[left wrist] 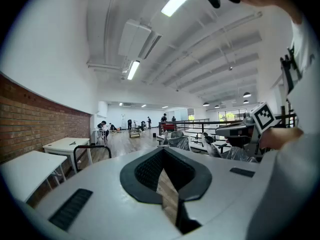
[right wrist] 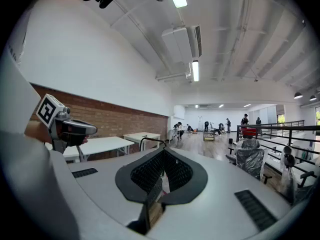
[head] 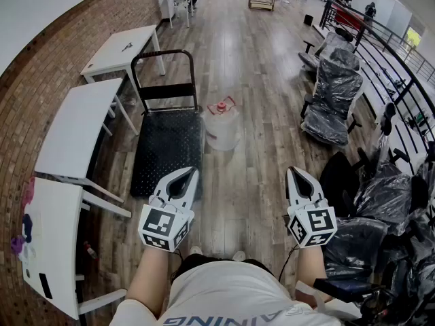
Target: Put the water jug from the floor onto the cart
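Water jug [head: 221, 126] stands on the floor [head: 253, 182] at twelve o'clock, just beside the cart [head: 166, 148], so the lift is not yet begun. Left gripper [head: 191, 173] and right gripper [head: 293, 173] hang well short, both with jaws together and empty.

Our two hand-held grippers, and what we wear

Our left gripper [head: 193, 171] and right gripper [head: 291, 170] are pale grey pointed shells. Each has a teardrop opening lined in black ribbed rubber and black slotted vents, and behind them sit the left marker cube [head: 165, 226] and right marker cube [head: 312, 224], white with black squares. A thin black cable [head: 288, 263] trails by our right wrist. We wear a white short-sleeved shirt [head: 231, 292] with teal lettering, and white shoes [head: 196, 250].
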